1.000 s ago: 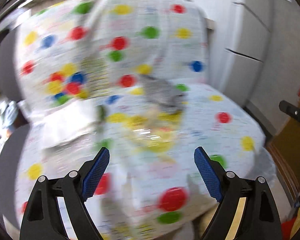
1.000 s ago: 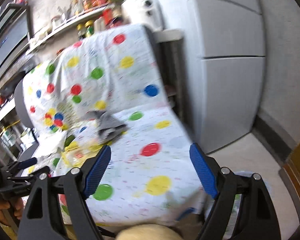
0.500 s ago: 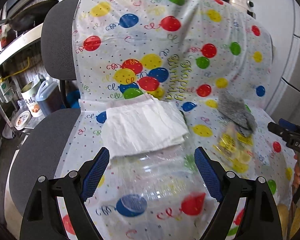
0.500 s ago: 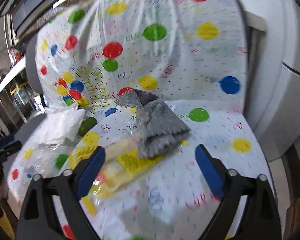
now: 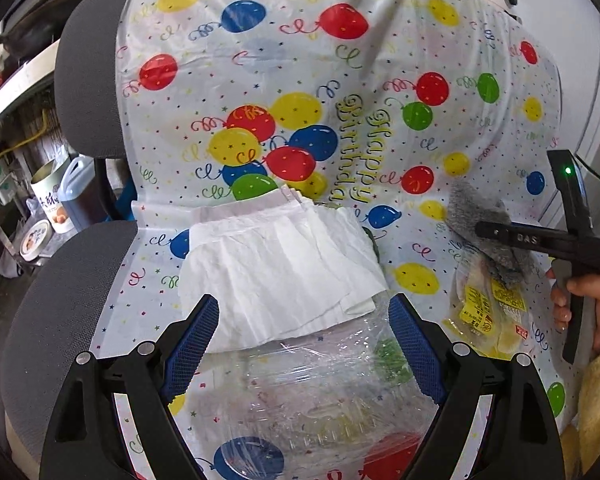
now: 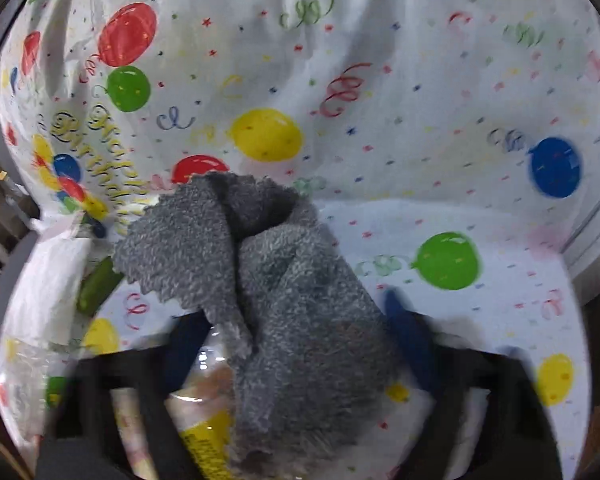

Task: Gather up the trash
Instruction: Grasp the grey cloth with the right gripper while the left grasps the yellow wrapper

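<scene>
Scanning from the left edge: a dark mesh office chair (image 5: 60,264) carries everything, draped in a balloon-print party sheet (image 5: 300,80) that probably serves as a clean backdrop for the trash.

Left gripper (image 5: 304,344): jaws spread wide, gripping nothing, poised low over the seat's front so that the nearest litter falls between its blue pads (image 5: 192,344).

White tissue (image 5: 280,264): crumpled and flat on the seat, its near edge overlapping the clear film, just ahead of the left gripper's fingers (my guess is that this is the left side's first pick).

Clear plastic wrap (image 5: 320,392): wrinkled, see-through, lying between and below the left gripper's fingers; thin stuff that may slip or bunch when pinched.

Green item (image 6: 98,284): a small dark green piece peeking out from beside the tissue; too hidden to identify.

Yellow snack wrapper (image 5: 488,312): on the seat's right part, partly tucked under the cloth.

Grey cloth (image 6: 268,300): fuzzy, folded, heaped over the wrapper's far end.

Right gripper (image 6: 296,344): blurred, fingers apart on either side of the cloth and wrapper, not pressed on them, so it looks lined up to straddle that pile before closing.

Progress: nothing lifted; all pieces lie on the seat.
</scene>
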`<action>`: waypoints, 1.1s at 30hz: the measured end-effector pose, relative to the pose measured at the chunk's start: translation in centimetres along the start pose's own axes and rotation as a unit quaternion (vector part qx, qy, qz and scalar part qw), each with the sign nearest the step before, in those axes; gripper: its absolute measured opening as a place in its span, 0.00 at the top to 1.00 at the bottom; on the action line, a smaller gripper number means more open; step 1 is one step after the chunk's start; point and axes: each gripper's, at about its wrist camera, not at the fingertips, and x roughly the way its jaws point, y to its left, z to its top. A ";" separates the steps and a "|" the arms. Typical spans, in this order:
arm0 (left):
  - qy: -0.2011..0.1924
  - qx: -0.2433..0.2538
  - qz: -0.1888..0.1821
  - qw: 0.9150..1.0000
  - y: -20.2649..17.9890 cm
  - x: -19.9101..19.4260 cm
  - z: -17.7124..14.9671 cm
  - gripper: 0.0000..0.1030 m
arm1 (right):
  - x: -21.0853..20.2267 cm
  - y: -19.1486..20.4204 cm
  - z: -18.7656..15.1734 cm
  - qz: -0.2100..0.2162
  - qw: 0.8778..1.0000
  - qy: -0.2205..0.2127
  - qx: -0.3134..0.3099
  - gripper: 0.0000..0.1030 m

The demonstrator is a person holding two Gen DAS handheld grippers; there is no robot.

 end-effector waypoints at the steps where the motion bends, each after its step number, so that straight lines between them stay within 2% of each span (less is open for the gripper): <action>1: -0.001 0.003 -0.001 1.000 -0.2 -0.1 0.0 0.16 | -0.6 0.1 -0.1 0.003 1.000 -0.010 -0.003 0.74; 6: -0.010 0.014 -0.016 1.000 -1.8 -1.4 -0.1 0.16 | -6.7 0.8 -1.4 0.007 0.997 -0.080 -0.020 0.78; 9: -0.014 0.032 -0.033 0.999 -3.9 -2.3 -0.5 0.16 | -11.2 0.5 -2.5 -0.028 0.993 -0.115 -0.024 0.78; 14: -0.011 0.094 -0.078 0.992 -8.9 -3.3 -1.8 0.15 | -16.9 -0.3 -5.5 -0.065 0.988 -0.136 -0.023 0.78; 17: 0.003 0.140 -0.081 0.987 -12.1 -2.7 -3.0 0.14 | -19.4 -1.1 -8.4 -0.077 0.987 -0.139 -0.018 0.78; 24: 0.033 0.202 -0.092 0.974 -17.2 -0.2 -5.6 0.14 | -21.2 -1.8 -13.3 -0.094 0.986 -0.141 -0.002 0.78; 29: 0.062 0.211 -0.058 0.974 -18.4 3.5 -5.7 0.14 | -21.7 -2.7 -14.6 -0.089 0.986 -0.141 0.013 0.78; 33: 0.071 0.229 -0.039 0.970 -18.7 4.6 -6.1 0.16 | -21.7 -3.2 -14.8 -0.087 0.986 -0.141 0.019 0.77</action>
